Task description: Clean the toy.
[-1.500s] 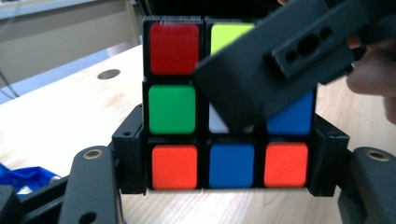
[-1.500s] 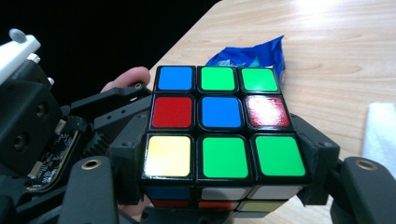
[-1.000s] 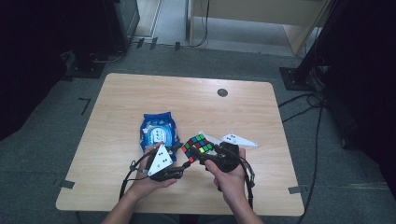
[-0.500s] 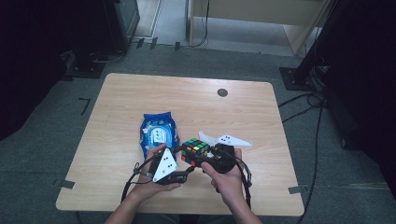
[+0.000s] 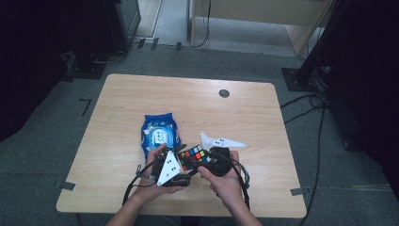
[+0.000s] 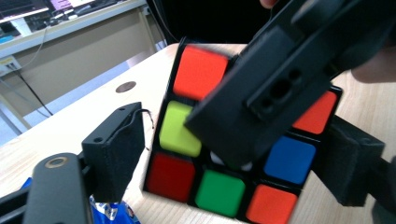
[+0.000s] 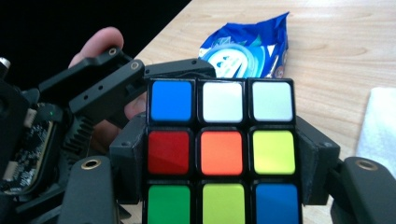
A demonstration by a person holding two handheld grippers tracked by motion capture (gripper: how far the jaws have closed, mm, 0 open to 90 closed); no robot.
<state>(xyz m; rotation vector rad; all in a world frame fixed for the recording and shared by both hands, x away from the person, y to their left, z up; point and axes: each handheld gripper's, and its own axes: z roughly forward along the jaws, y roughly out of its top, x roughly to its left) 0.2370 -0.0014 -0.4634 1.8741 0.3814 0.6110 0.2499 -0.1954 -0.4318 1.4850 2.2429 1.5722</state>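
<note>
On the tabletop (image 5: 141, 94) there is 1 colourful cube (image 5: 194, 157), 1 blue bag (image 5: 160, 132) and 1 white cloth (image 5: 220, 141). The person holds 2 tools: the left tool (image 5: 181, 165) and the right tool (image 5: 200, 162).

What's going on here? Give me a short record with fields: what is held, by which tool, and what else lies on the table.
held thing: puzzle cube, lifted above the table
right gripper: jaws clamped on two opposite sides of the cube
left gripper: jaws have just been opening, a gap shows beside the cube
also on table: blue packet, white piece
</note>
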